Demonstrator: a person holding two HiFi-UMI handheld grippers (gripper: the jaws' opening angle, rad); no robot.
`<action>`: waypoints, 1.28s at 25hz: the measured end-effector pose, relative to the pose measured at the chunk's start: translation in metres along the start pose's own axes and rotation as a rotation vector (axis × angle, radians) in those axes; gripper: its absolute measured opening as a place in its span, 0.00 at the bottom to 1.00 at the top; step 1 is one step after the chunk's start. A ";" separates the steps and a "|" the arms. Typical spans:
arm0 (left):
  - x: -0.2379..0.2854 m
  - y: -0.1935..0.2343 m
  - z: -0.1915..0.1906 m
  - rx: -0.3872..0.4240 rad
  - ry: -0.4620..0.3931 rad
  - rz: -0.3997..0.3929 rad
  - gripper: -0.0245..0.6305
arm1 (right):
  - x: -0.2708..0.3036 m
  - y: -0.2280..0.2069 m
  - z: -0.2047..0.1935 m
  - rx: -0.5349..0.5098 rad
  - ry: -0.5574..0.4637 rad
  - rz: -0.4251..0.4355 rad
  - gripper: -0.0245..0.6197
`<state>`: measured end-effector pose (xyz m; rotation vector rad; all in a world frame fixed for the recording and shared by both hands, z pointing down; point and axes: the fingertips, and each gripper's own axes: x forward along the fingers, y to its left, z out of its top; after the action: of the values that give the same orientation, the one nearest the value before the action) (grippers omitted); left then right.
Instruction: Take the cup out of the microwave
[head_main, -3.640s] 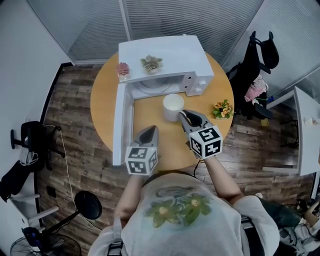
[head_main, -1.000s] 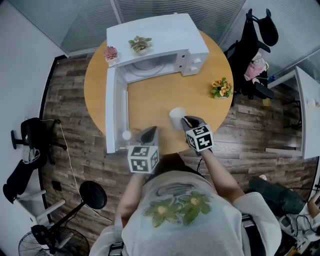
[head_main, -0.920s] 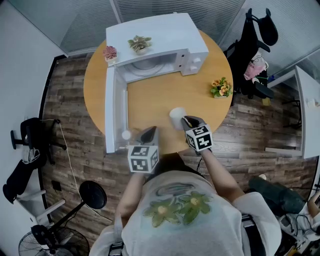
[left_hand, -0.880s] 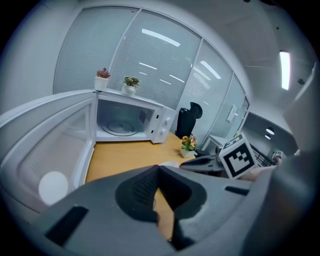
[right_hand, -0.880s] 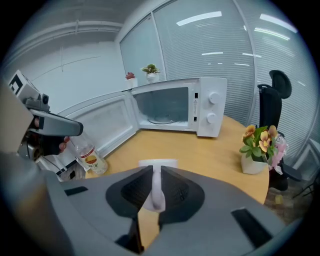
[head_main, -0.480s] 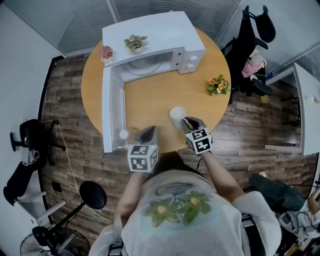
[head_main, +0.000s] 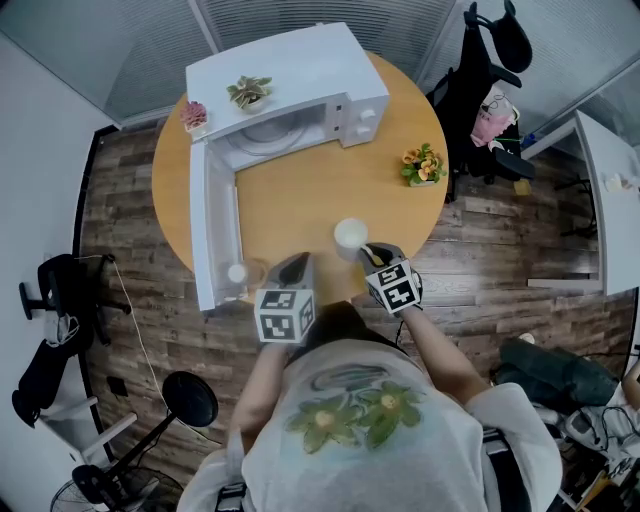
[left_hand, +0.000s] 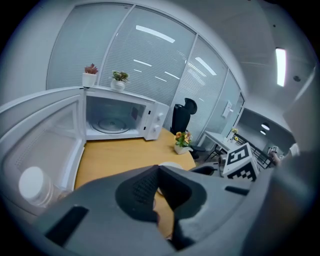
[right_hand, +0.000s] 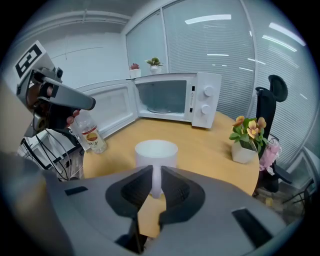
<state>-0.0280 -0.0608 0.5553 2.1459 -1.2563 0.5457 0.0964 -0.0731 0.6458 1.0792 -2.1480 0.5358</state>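
The white cup (head_main: 350, 236) (right_hand: 156, 151) is outside the microwave, over the round wooden table (head_main: 300, 190) near its front edge. My right gripper (head_main: 369, 253) (right_hand: 156, 181) is shut on the cup's handle, which stands upright between the pads. Whether the cup's base rests on the wood is hidden. The white microwave (head_main: 290, 75) (right_hand: 172, 97) (left_hand: 120, 117) stands at the table's far side, its door (head_main: 205, 225) swung open to the left and its cavity empty. Left of the cup, my left gripper (head_main: 296, 268) (left_hand: 159, 170) is shut on nothing.
A clear plastic bottle (head_main: 240, 274) (right_hand: 90, 131) (left_hand: 35, 186) stands by the open door's end. A small flower pot (head_main: 421, 166) (right_hand: 247, 138) sits at the table's right edge. Two little plants (head_main: 248, 92) top the microwave. A black chair (head_main: 480, 60) is beyond the table.
The right gripper has carried the cup from in front of the microwave toward the table's near edge, still creeping closer over the last second. The left gripper has stayed put.
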 end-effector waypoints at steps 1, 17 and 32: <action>0.001 -0.002 0.000 0.004 0.001 -0.003 0.04 | 0.000 0.000 -0.003 0.004 0.010 0.002 0.14; 0.009 -0.018 -0.005 0.035 0.026 -0.030 0.04 | 0.004 0.006 -0.037 -0.021 0.107 0.044 0.14; 0.012 -0.023 -0.012 0.048 0.046 -0.044 0.04 | -0.002 0.008 -0.041 0.018 0.122 0.088 0.14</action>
<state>-0.0025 -0.0512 0.5649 2.1824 -1.1796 0.6091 0.1064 -0.0428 0.6720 0.9402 -2.0948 0.6460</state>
